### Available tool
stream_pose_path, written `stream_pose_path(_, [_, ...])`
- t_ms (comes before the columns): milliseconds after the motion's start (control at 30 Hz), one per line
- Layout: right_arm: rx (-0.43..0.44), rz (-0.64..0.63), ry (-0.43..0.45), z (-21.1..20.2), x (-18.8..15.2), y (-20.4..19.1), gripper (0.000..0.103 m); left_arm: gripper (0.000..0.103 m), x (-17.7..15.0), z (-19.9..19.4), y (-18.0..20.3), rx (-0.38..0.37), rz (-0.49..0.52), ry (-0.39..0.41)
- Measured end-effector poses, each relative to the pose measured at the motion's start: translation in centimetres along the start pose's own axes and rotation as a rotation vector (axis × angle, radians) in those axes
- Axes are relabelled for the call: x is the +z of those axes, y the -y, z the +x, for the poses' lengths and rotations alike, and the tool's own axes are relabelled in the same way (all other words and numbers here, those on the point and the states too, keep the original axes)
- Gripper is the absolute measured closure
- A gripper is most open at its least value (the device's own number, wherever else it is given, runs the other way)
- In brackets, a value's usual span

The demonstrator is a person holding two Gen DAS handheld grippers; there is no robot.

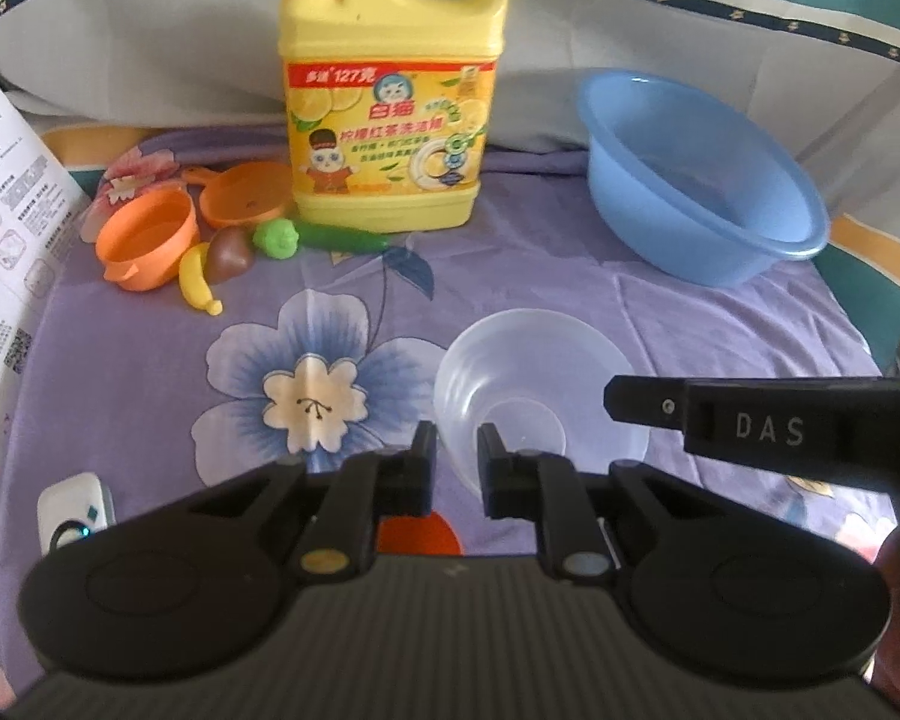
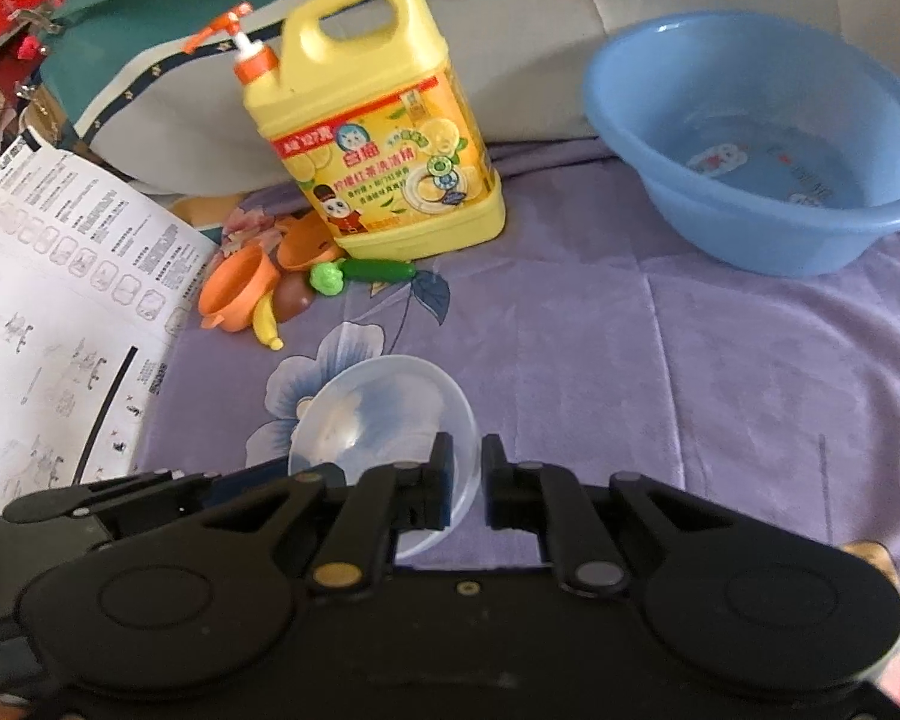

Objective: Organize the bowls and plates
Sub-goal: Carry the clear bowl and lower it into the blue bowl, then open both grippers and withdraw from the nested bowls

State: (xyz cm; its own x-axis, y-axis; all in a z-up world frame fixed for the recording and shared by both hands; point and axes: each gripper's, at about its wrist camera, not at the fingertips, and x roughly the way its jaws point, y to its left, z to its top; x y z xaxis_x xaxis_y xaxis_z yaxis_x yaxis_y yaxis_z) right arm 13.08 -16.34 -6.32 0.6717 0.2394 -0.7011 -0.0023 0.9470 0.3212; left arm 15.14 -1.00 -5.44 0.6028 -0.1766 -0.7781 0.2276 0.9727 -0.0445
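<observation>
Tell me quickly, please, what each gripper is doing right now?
Left gripper: shut on the clear plastic bowl rim.
Right gripper: shut on the same bowl's rim.

Quick count from my two wrist views. One clear plastic bowl point(image 1: 540, 396), lower centre of the frame. One blue basin point(image 1: 702, 180), upper right. One yellow detergent jug point(image 1: 390, 90) with a pump top, upper centre. Two orange toy pots: one orange cup-shaped pot point(image 1: 147, 237) and one orange pan with a handle point(image 1: 243, 195), both centre left. One toy banana point(image 1: 198, 279), one brown toy fruit point(image 1: 231, 252), one green toy vegetable point(image 1: 324, 237). One printed instruction sheet point(image 2: 60, 312) at the left edge. One white remote-like device point(image 1: 75, 510), lower left.
</observation>
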Motion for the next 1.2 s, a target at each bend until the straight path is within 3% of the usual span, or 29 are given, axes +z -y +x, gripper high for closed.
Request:
stream_pose_path(233, [-0.001,-0.006,0.019,-4.7,-2.4,-0.1,0.093,0.089,-2.0,-3.7,1.6,-0.014,0.013,0.012])
stream_pose_path(633, [-0.012,0.008,-0.023,-9.9,-8.3,1.0,0.093,0.089,-6.9,-9.2,4.4,-0.045,0.066,0.018])
stream_pose_path(1200, [-0.037,0.014,-0.089,-11.4,-13.9,2.3,0.093,0.089,-12.3,-9.5,5.9,-0.072,0.078,-0.075])
